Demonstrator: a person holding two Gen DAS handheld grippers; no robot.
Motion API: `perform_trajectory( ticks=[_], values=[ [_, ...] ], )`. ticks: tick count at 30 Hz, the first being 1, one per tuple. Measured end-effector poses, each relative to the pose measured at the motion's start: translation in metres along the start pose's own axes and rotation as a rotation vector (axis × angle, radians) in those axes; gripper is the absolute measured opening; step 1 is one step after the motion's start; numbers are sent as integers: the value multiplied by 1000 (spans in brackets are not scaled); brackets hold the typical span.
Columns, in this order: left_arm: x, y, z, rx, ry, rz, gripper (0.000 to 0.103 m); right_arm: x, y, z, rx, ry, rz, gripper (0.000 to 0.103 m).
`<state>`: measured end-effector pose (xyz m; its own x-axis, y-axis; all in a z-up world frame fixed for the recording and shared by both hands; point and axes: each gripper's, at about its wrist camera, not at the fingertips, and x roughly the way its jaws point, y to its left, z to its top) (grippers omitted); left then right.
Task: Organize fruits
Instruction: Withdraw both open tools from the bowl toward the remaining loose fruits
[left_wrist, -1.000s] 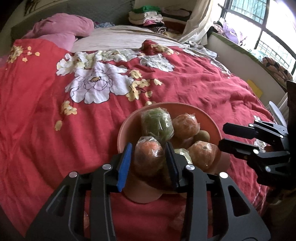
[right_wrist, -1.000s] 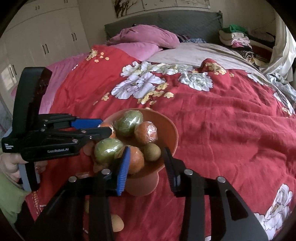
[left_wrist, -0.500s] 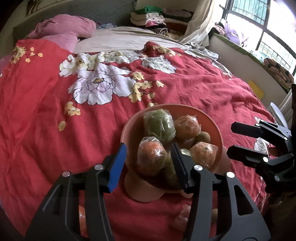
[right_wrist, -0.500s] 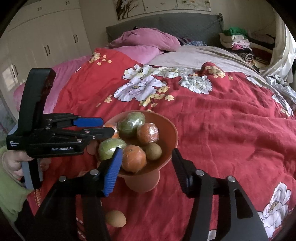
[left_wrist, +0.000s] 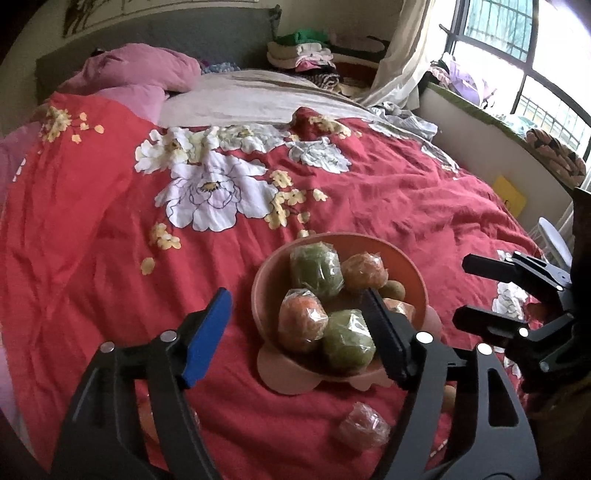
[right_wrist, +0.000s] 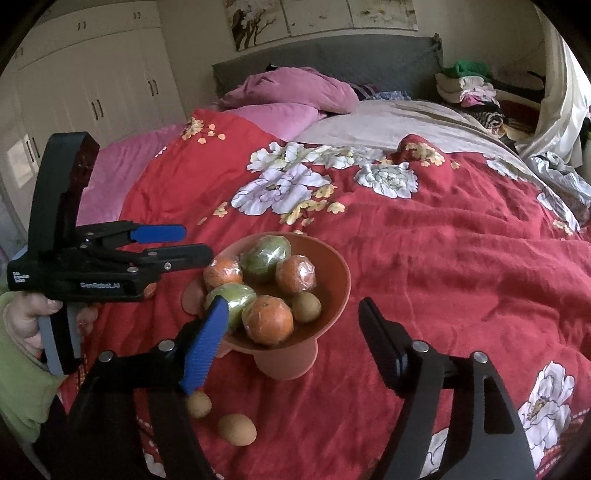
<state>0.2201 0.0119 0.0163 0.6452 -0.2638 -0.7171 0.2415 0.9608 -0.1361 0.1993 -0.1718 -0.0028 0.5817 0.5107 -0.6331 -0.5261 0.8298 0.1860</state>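
a soft red floral quilt (left_wrist: 110, 221) carries the terracotta pedestal bowl (left_wrist: 406, 266) heaped with plastic-wrapped oranges and green fruits (left_wrist: 314, 266), so a nudge from the wide, empty left gripper (left_wrist: 295, 325) could tip it; a wrapped reddish fruit (left_wrist: 364, 426) lies just beside its foot. from the right wrist, the right gripper (right_wrist: 291, 325) gapes wide and empty near the bowl, two brown, perhaps kiwi, fruits (right_wrist: 236, 429) loose below could roll.

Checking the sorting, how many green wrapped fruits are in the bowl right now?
2. One green fruit lies at the bowl's far side; the second green fruit sits near its left rim. Others could hide underneath.
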Motion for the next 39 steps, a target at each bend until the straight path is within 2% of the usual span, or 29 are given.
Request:
perform_trajectory(
  ticks=[17,24,39],
  values=[
    [-18,-5,-4,-7,-20,35,92,-10,-1,1,15,-31,-30,92],
    [-25,-5,-6,-11,-23,46,93,-17,1,2,14,-53,-11,96],
    [-44,-3,-15,-21,-42,86,93,-33,21,1,-33,-75,19,98]
  ],
)
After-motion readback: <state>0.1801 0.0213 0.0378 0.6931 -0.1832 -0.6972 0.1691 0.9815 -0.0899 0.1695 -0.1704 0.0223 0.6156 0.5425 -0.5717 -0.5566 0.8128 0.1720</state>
